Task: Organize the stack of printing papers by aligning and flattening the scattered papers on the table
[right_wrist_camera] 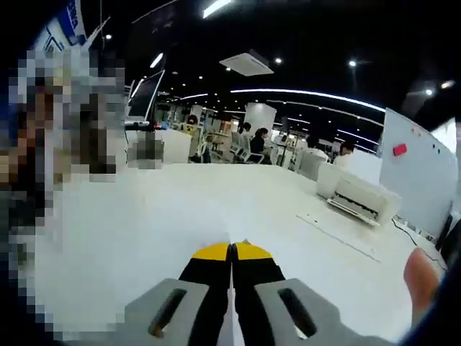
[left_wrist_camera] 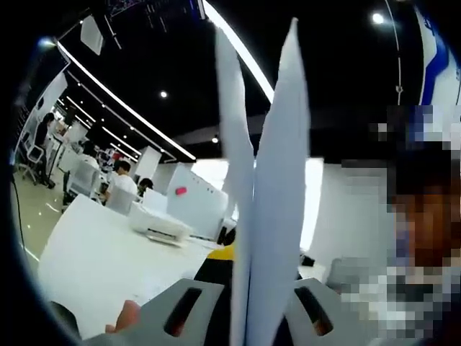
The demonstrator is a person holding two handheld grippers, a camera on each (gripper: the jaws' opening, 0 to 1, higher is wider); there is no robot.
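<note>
In the left gripper view, white printing papers (left_wrist_camera: 270, 194) rise edge-on from between the jaws, fanning into two leaves toward the ceiling. My left gripper (left_wrist_camera: 241, 263) is shut on them; one black finger with a yellow tip (left_wrist_camera: 222, 254) shows beside the sheets. In the right gripper view, my right gripper (right_wrist_camera: 232, 251) is shut, its yellow tips pressed together over the white table (right_wrist_camera: 144, 238). A thin white sliver of paper (right_wrist_camera: 227, 328) runs between its fingers, barely passing the tips.
A white printer (right_wrist_camera: 356, 194) sits on the table to the right, also seen as printer (left_wrist_camera: 160, 225). A whiteboard (right_wrist_camera: 421, 173) stands behind it. A person's fingertip (right_wrist_camera: 421, 277) shows at right, and another fingertip (left_wrist_camera: 127, 315) shows low left. People sit at desks in the background.
</note>
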